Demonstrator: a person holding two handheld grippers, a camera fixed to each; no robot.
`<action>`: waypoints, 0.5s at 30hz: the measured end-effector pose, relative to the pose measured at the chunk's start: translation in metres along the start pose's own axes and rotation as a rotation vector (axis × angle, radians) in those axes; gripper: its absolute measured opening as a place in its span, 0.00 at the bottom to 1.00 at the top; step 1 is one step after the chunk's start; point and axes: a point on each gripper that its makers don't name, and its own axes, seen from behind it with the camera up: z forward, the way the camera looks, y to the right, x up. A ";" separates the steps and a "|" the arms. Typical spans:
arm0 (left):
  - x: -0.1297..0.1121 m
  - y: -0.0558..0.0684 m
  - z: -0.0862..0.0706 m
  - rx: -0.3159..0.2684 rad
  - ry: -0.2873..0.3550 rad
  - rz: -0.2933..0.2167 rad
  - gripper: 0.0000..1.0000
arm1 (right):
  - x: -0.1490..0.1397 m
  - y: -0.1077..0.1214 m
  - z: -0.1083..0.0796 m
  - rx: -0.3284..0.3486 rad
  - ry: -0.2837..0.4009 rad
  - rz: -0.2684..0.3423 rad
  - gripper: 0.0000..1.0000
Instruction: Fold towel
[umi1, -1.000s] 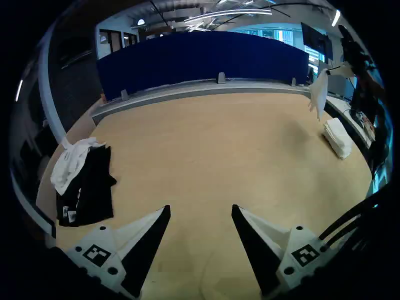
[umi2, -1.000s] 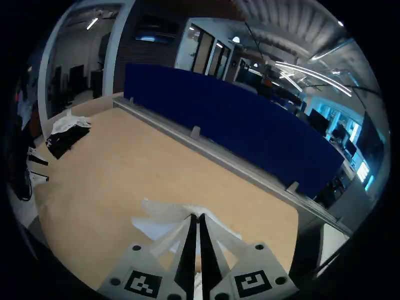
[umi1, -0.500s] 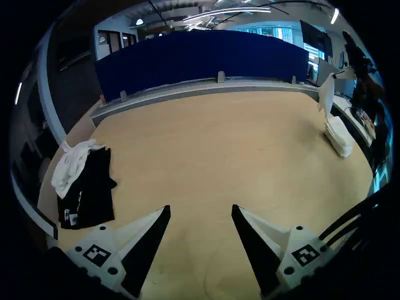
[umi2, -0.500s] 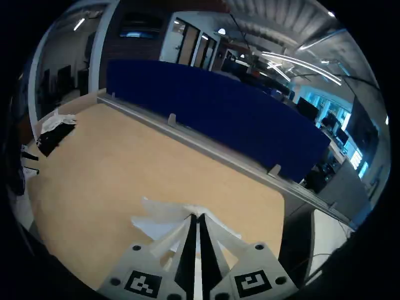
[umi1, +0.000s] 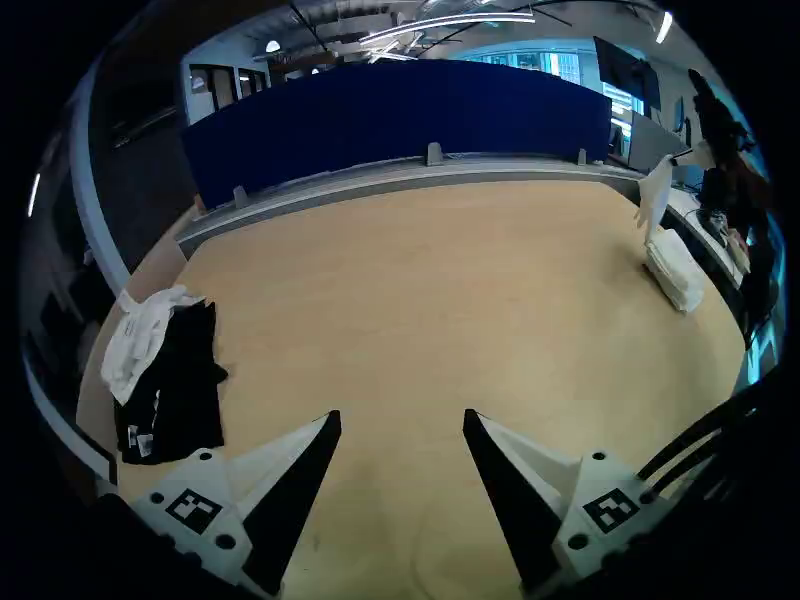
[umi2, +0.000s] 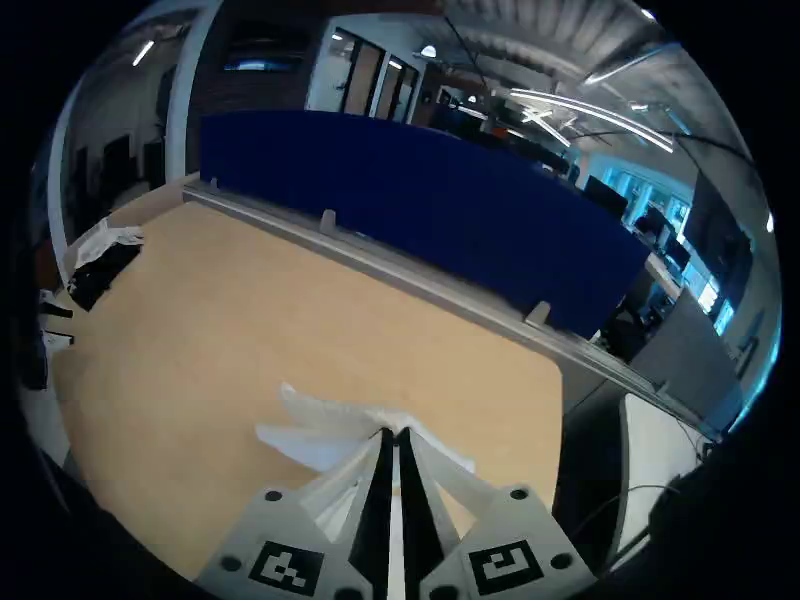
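My left tool (umi1: 400, 415) hangs spread above the table (umi1: 430, 290); my right tool (umi2: 397, 435) is pressed together on a white towel (umi2: 320, 425) bunched at its tips.

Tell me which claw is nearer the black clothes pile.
Left. The clothes pile lies close beside the left claw; the right claw, shut on a towel, is far across the table.

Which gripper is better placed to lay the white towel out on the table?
Right. The right gripper is shut on the towel, holding it up off the table. The left gripper is open and holds nothing, far across the table from the towel.
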 end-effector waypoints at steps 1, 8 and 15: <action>0.000 0.000 0.000 0.000 0.001 0.001 0.90 | -0.003 0.001 -0.002 -0.003 -0.004 0.003 0.04; 0.002 0.002 -0.003 -0.004 0.003 0.007 0.90 | -0.031 0.008 -0.017 -0.022 -0.034 0.028 0.04; 0.000 0.005 -0.007 -0.005 0.002 0.011 0.90 | -0.075 0.012 -0.029 -0.042 -0.083 0.076 0.04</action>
